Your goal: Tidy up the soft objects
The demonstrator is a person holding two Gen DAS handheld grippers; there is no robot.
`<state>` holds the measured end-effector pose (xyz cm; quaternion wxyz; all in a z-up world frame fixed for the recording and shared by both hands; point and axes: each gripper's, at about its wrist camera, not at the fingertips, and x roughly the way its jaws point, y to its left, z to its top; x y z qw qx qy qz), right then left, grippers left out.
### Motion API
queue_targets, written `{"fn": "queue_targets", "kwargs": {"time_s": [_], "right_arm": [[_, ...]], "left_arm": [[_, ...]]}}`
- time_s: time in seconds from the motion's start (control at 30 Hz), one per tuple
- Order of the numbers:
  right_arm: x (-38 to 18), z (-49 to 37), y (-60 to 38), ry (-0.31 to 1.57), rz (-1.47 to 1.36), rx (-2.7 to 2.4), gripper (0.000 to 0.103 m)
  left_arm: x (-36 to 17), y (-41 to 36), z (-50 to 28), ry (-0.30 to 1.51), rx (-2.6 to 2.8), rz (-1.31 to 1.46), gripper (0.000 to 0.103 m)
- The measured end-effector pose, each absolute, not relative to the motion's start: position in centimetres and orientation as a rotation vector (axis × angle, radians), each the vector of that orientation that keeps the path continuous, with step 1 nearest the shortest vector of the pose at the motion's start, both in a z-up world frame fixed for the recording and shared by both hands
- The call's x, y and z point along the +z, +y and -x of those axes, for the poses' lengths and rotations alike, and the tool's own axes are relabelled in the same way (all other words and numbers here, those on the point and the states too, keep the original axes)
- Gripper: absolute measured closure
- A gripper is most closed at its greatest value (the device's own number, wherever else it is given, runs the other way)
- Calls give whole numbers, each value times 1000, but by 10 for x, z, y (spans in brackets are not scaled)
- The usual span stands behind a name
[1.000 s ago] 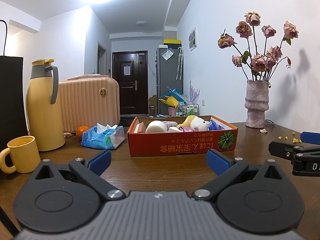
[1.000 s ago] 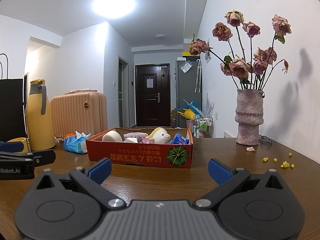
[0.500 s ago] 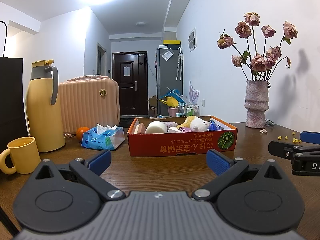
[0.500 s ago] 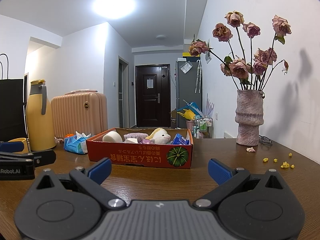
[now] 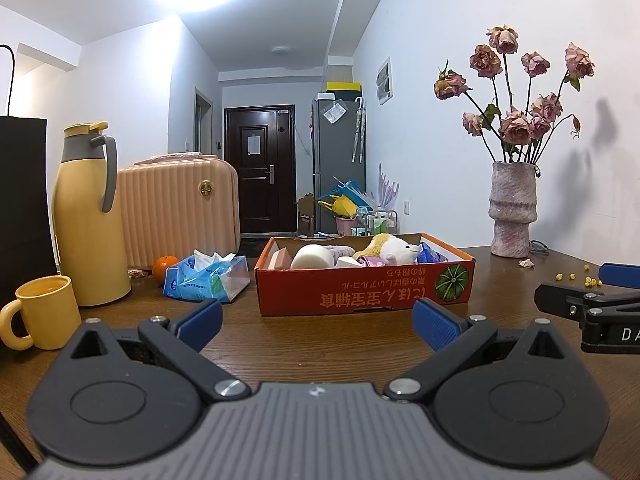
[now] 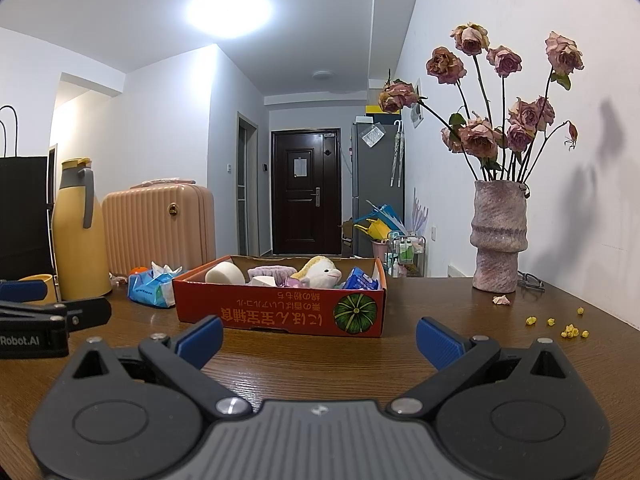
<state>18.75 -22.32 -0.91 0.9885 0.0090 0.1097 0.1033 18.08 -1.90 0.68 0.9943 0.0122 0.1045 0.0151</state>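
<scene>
Nothing moved since earlier: left tongs (image 5: pixel 318 326), right tongs (image 6: pixel 319 336) wide, empty, facing box (image 5: pixel 366 296).

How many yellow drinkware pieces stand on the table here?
2: a tall yellow thermos jug at the far left, and a yellow mug in front of it, nearer the left claw. Others could be hidden beyond the frame.
</scene>
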Motion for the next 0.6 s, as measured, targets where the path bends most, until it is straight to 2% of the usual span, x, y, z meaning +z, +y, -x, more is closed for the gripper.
{"fn": "queue_targets", "kwargs": {"time_s": [0.6], "right_arm": [[-7,-189,-224,226,-15,204,0]], "left_arm": [[10,-19,-180,194,8,-26,0]]}}
